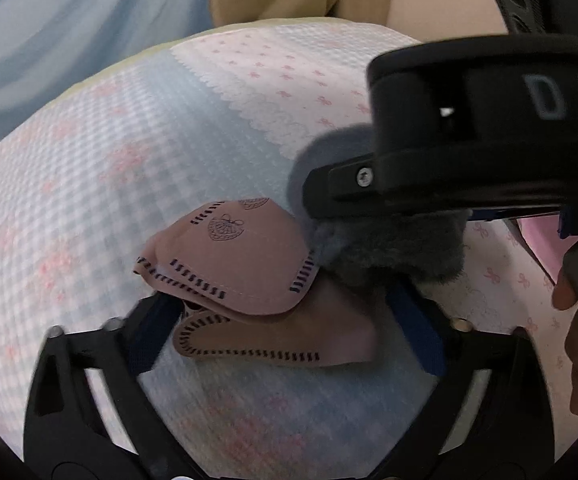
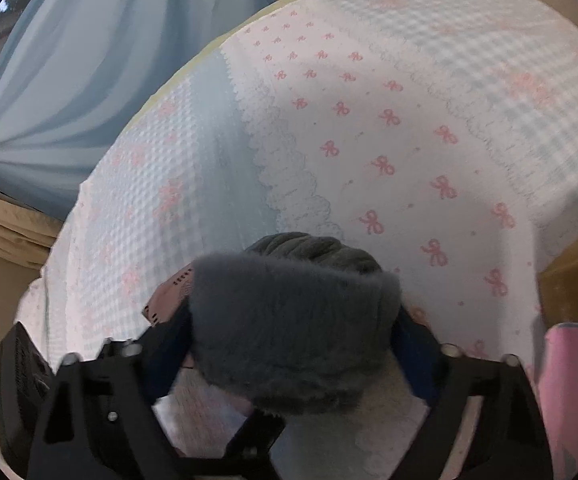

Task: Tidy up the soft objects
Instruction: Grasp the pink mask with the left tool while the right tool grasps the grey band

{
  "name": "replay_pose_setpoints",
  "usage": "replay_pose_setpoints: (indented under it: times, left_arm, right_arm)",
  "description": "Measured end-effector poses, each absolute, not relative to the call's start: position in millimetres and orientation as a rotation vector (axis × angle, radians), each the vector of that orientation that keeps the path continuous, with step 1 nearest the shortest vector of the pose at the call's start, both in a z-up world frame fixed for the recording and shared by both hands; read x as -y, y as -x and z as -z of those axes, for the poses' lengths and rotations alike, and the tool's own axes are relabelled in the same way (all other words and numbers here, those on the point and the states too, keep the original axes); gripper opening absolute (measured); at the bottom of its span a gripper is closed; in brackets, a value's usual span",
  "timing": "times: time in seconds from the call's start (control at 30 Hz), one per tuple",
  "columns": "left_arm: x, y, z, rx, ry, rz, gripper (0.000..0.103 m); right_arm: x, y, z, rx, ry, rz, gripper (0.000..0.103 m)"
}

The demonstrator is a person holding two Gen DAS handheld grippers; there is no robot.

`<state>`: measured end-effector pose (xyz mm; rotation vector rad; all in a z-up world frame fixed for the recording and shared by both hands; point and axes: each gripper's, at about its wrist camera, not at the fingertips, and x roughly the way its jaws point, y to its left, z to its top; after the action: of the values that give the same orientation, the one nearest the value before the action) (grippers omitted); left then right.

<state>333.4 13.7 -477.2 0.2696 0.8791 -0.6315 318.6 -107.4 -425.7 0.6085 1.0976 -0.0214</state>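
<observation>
Fingers of both grippers stand wide: the left gripper straddles a pink mitten, the right gripper a grey furry mitten. Whether the pads press yet, I cannot tell. Both mittens lie together mid-bedspread, away from its edges, likely about to be gathered.

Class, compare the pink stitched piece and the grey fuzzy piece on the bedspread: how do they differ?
The pink stitched piece is smooth, flat and folded, edged with dark stitching; the grey fuzzy piece is plush, plain and bulky. The pink piece lies lower, and the grey piece overlaps its edge. Both are soft items resting on the bedspread.
</observation>
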Motion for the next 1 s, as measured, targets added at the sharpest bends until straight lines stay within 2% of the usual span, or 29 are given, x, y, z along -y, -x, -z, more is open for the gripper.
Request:
replay_pose_setpoints:
  times: [0.03, 0.1, 0.23, 0.3, 0.47, 1.0]
  left_arm:
    - [-13, -334, 479, -0.884, -0.271, 0.630, 0.081]
    - [-14, -334, 479, -0.880, -0.259, 0.635, 0.069]
    - [-14, -332, 476, -0.871, -0.260, 0.648, 0.053]
    - [-12, -329, 475, -0.861, -0.274, 0.652, 0.046]
    - [-9, -321, 470, -0.857, -0.277, 0.655, 0.036]
    - [-26, -325, 455, -0.864, -0.233, 0.619, 0.030]
  right_arm:
    - [108, -319, 425, -1.095, -0.611, 0.021, 0.079]
    - [109, -319, 424, -1.089, -0.609, 0.015, 0.073]
    - [111, -319, 422, -1.080, -0.608, -0.001, 0.057]
    - [112, -318, 420, -1.071, -0.610, -0.004, 0.054]
    - [114, -312, 413, -1.045, -0.620, -0.010, 0.048]
    - [119, -297, 385, -0.979, -0.590, 0.002, 0.047]
